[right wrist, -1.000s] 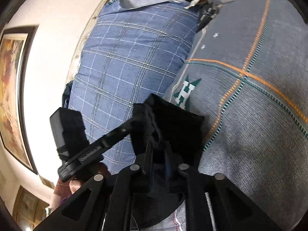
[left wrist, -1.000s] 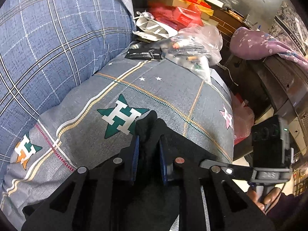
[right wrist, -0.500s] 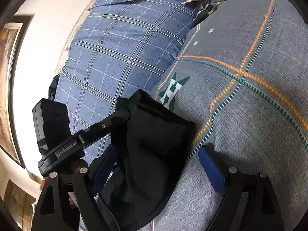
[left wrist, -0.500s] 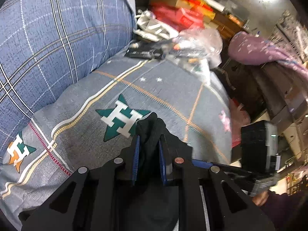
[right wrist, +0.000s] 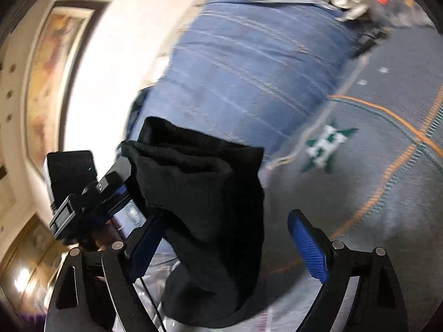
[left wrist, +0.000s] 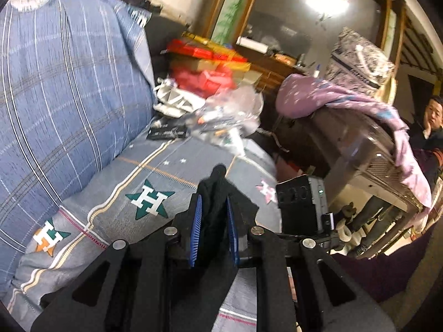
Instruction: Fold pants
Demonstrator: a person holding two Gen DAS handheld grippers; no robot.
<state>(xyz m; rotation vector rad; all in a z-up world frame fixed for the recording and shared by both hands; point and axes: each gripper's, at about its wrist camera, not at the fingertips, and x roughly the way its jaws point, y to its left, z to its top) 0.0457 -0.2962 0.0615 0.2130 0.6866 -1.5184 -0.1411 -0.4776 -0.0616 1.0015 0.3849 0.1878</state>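
Observation:
The black pants (left wrist: pixel 218 182) hang bunched from my left gripper (left wrist: pixel 213 202), whose blue pads press on the cloth as the jaws close a little tighter, above the bed. In the right wrist view the pants (right wrist: pixel 199 179) droop as a thick dark fold from the left gripper (right wrist: pixel 127 171) at the left. My right gripper (right wrist: pixel 224 218) is opening wide. The fold hangs between its fingers (right wrist: pixel 307 246) and neither pad presses on it. Its body (left wrist: pixel 301 207) shows just right of the left gripper.
A grey bed cover (left wrist: pixel 155 171) with star-and-H marks lies below. A big blue plaid pillow (left wrist: pixel 69 96) rises at the left. Red boxes (left wrist: pixel 205 74) and a plastic bag (left wrist: pixel 235 110) clutter the far end. A purple cloth (left wrist: pixel 346 102) drapes furniture; a person (left wrist: pixel 430 127) sits at right.
The right gripper has opened and let go of the pants. The left gripper has lifted up and away from the cover with the pants still in it.

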